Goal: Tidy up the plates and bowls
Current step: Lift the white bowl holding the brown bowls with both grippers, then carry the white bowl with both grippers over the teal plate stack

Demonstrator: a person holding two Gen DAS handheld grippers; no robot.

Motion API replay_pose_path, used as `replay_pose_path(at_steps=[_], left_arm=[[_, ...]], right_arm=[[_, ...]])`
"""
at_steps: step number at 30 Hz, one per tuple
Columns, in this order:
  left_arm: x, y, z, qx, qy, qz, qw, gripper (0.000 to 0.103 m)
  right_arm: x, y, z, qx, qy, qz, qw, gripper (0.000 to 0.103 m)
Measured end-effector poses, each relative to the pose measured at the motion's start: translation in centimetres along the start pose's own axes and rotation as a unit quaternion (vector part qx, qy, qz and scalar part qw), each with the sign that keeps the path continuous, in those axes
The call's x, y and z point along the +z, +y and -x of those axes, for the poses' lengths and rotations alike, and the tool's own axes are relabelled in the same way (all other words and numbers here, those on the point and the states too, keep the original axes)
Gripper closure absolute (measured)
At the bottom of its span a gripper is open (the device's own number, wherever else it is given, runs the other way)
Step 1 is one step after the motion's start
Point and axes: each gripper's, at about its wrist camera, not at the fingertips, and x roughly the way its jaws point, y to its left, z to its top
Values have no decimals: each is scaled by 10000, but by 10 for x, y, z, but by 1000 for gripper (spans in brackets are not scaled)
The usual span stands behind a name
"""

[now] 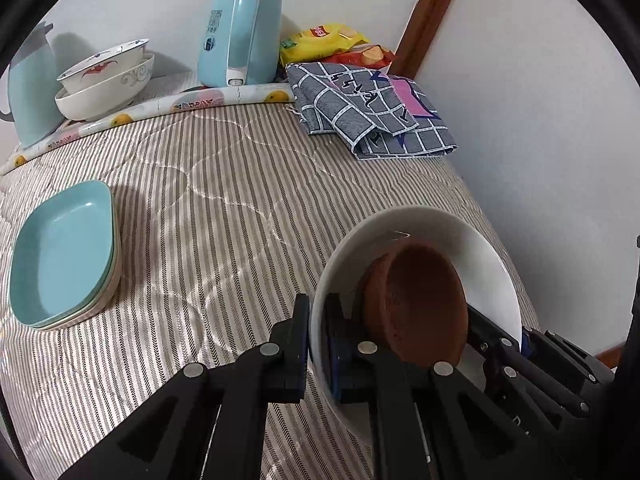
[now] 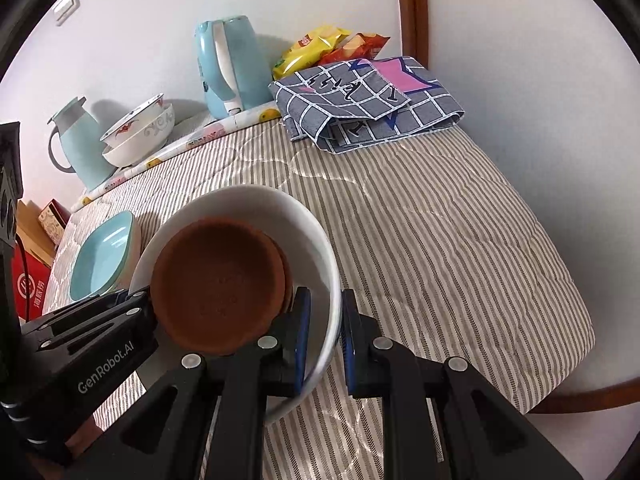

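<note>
Clamping the near rim of the white bowl (image 1: 424,236), the left gripper (image 1: 318,344) holds it above the striped surface (image 1: 224,184), brown bowls (image 1: 420,300) nested inside. From the right wrist view, the right gripper (image 2: 325,344) pinches the white bowl's opposite rim, teal plates (image 2: 100,260) stacked beside.

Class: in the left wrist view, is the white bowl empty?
No, brown dishes sit stacked inside the white bowl.
</note>
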Motion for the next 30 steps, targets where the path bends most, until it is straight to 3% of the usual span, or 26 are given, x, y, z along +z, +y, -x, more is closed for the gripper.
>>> replay_pose_path(at_steps=[14, 30], left_arm=[[7, 7, 4, 27, -53, -6, 10000, 95], [30, 37, 19, 176, -246, 176, 9994, 94]], right_arm=[[2, 7, 0, 12, -37, 12, 10000, 89], [26, 38, -2, 180, -144, 244, 9994, 89]])
